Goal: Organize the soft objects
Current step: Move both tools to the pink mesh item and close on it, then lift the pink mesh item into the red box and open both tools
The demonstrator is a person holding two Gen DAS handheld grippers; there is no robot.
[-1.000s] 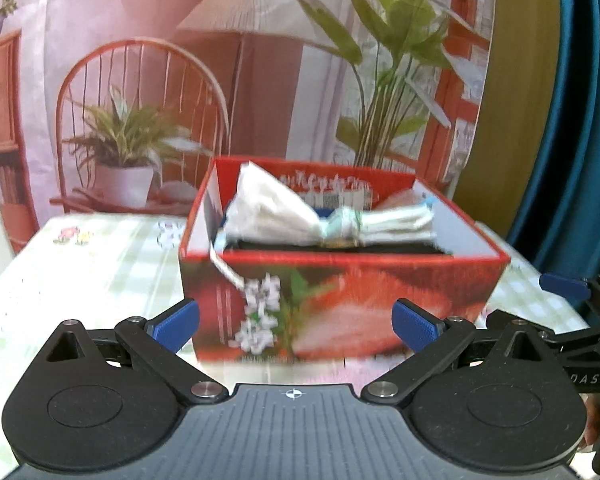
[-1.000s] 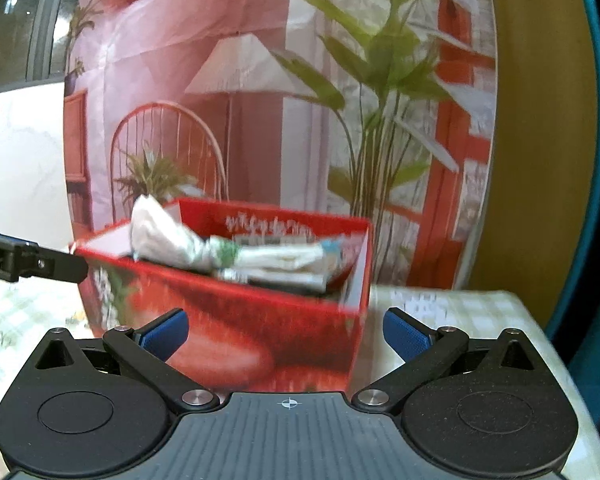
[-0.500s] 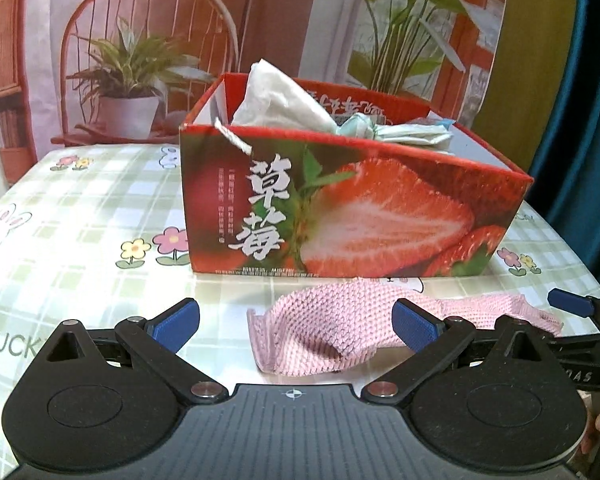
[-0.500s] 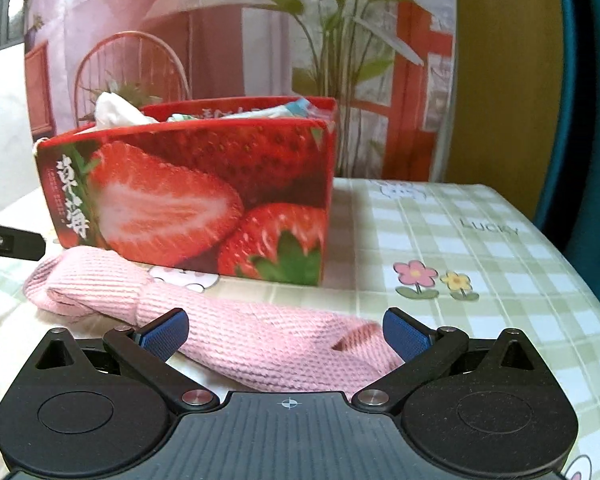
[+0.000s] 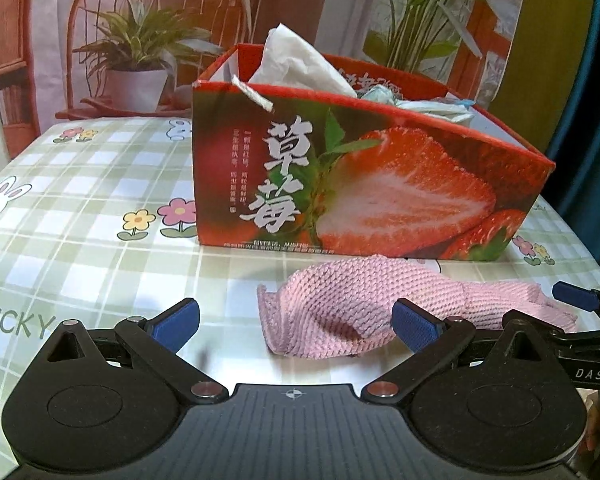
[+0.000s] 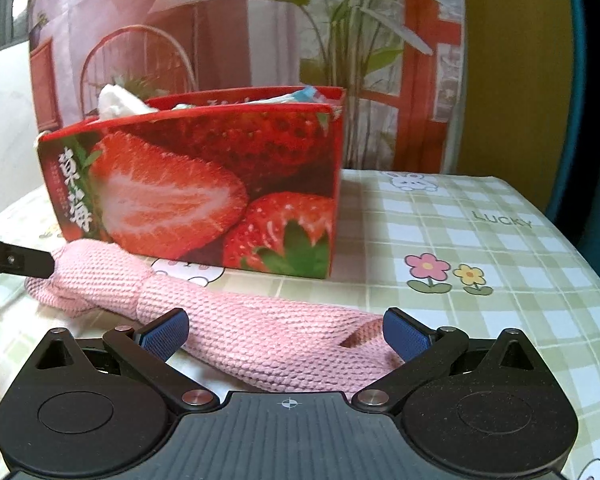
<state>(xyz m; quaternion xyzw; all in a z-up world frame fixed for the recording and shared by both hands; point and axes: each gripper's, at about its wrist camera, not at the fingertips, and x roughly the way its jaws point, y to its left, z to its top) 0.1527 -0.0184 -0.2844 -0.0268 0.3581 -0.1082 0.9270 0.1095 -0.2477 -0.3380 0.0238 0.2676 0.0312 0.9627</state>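
Pink knitted cloth (image 5: 384, 304) lies crumpled and stretched lengthwise on the worktop (image 5: 80, 208), just in front of the strawberry-printed box (image 5: 364, 184); whether cloth and box touch cannot be told. In the right wrist view the cloth (image 6: 260, 336) runs from 9 o'clock to 5 o'clock, one end bunched, the other passing between the tool's fingers.

Left tool (image 5: 296, 322): blue fingers spread wide apart, gripping nothing; the cloth's near end sits between them toward the 3 o'clock finger. Right tool (image 6: 286, 330): fingers likewise wide apart, cloth lying in the gap, not clamped. The right tool's finger also shows at 3 o'clock in the left view, beside the cloth's far end.

Box is open-topped and holds white crumpled tissue (image 5: 296, 62) at its 11 o'clock corner and pale soft packets (image 5: 428, 106) beside it. Worktop carries a green checked cover with flowers and rabbits. Printed backdrop (image 5: 140, 40) of potted plants and a chair stands behind.
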